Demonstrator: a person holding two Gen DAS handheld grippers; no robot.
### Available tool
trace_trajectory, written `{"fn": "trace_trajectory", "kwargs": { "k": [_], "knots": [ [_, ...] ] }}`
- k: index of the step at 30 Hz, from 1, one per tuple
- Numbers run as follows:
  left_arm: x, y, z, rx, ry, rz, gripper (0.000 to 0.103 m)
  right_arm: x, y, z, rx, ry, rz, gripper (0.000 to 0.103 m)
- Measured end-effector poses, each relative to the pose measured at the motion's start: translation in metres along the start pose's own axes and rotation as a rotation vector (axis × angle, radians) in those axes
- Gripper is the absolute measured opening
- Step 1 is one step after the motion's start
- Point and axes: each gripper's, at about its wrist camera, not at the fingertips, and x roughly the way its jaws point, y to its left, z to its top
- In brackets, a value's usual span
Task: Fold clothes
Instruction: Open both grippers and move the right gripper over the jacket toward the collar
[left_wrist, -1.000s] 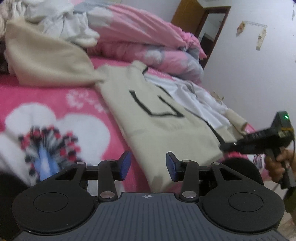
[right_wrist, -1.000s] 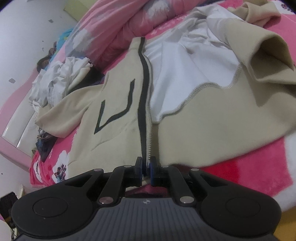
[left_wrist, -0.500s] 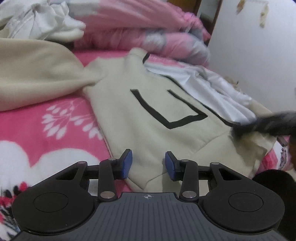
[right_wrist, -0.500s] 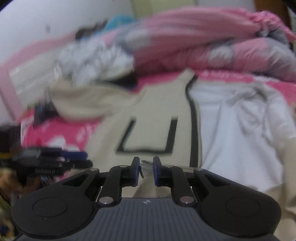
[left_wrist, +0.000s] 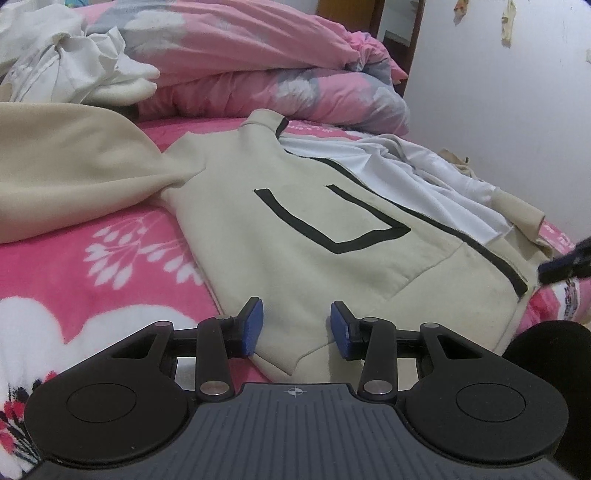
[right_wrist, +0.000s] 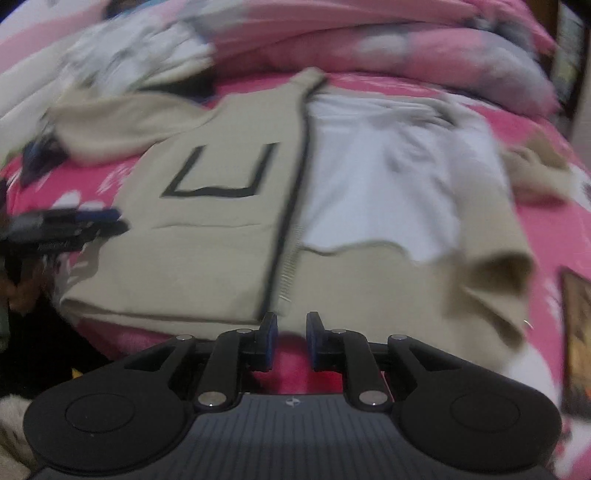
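Observation:
A cream zip jacket (left_wrist: 295, 229) with a black U-shaped trim lies face up on the pink floral blanket (left_wrist: 122, 266). Its right half is folded open, showing the white lining (right_wrist: 388, 177). My left gripper (left_wrist: 295, 328) is open just above the jacket's near hem corner, and the pads do not press the cloth. My right gripper (right_wrist: 291, 343) stands slightly open a little short of the hem by the zipper (right_wrist: 288, 273). Only pink blanket shows between its pads. Each gripper shows in the other view, the left gripper (right_wrist: 110, 221) at the left edge and the right gripper (left_wrist: 565, 266) at the right edge.
A bunched pink quilt (left_wrist: 280, 66) lies across the back of the bed. White clothes (left_wrist: 74, 62) are heaped at the back left, and another cream garment (left_wrist: 66, 166) lies left of the jacket. A white wall (left_wrist: 498, 92) bounds the right side.
The right gripper was shut on the jacket's hem at the zipper; it has let go, lifted and rolled level. The left gripper has come closer to the jacket's near hem corner.

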Motion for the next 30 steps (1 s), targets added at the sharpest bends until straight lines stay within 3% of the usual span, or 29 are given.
{"fn": "trace_trajectory", "kwargs": {
  "k": [4, 6, 10, 14, 19, 26, 28, 30],
  "knots": [
    [-0.001, -0.003, 0.001, 0.012, 0.007, 0.015, 0.041, -0.007, 0.009, 0.016, 0.005, -0.116, 0.086, 0.017],
    [-0.001, -0.004, 0.001, 0.021, 0.007, 0.023, 0.041, 0.005, 0.018, 0.023, -0.022, -0.130, 0.142, 0.017],
    [-0.001, -0.006, 0.000, 0.036, 0.006, 0.031, 0.041, 0.048, 0.014, 0.012, -0.026, -0.028, 0.117, 0.014],
    [-0.001, -0.007, 0.001, 0.055, 0.007, 0.035, 0.041, 0.041, -0.011, -0.008, 0.132, -0.035, 0.207, 0.014],
    [-0.006, -0.012, -0.003, 0.092, -0.011, 0.051, 0.041, 0.010, -0.011, -0.006, 0.126, -0.078, 0.170, 0.016],
    [-0.022, -0.034, -0.023, 0.281, -0.033, 0.122, 0.042, 0.016, -0.006, 0.023, 0.119, -0.164, 0.216, 0.016],
    [-0.028, -0.037, -0.029, 0.337, -0.040, 0.137, 0.044, 0.031, -0.003, 0.021, 0.091, -0.142, 0.216, 0.016],
    [-0.032, -0.034, -0.031, 0.344, -0.037, 0.125, 0.045, 0.059, 0.000, 0.012, 0.046, -0.055, 0.188, 0.015]
  ]
}}
